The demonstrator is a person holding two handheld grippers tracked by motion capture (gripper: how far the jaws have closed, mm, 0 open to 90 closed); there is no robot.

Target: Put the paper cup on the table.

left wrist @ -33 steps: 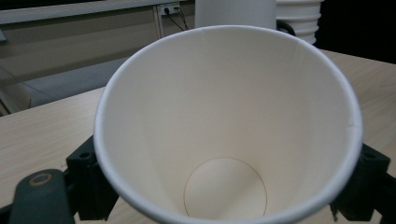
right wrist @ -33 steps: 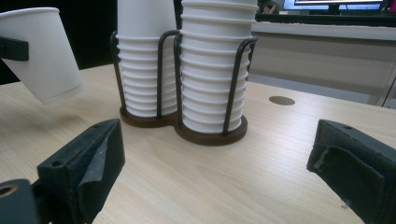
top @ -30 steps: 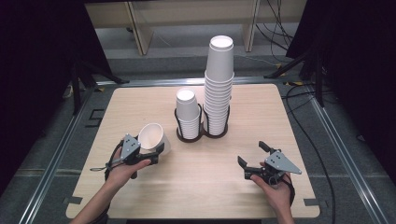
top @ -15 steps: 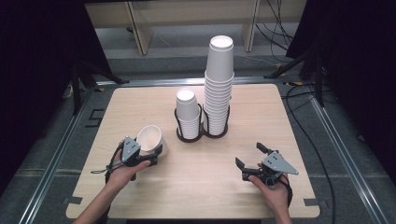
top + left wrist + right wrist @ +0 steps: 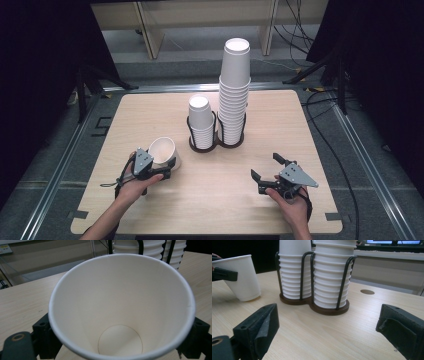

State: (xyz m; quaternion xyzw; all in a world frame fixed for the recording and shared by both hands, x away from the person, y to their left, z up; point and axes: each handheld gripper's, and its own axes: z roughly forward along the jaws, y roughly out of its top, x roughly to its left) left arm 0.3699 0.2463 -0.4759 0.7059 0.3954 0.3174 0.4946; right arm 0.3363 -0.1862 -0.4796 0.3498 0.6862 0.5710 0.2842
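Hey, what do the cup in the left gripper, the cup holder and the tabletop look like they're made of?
Cup: likely paper, matte white, with a rolled rim and a seamed round bottom. Cup holder: thin dark bars, probably coated metal wire, on a brown base that may be wood. Tabletop: pale wood or wood-look laminate, with fine straight grain lines; I can't tell which.

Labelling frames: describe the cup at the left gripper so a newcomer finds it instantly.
Start at the black wire holder with two stacks of white cups at the table's middle. Nearer the person and to its left, the single paper cup sits tilted between the left gripper's jaws. It alone is unstacked, outside the holder.
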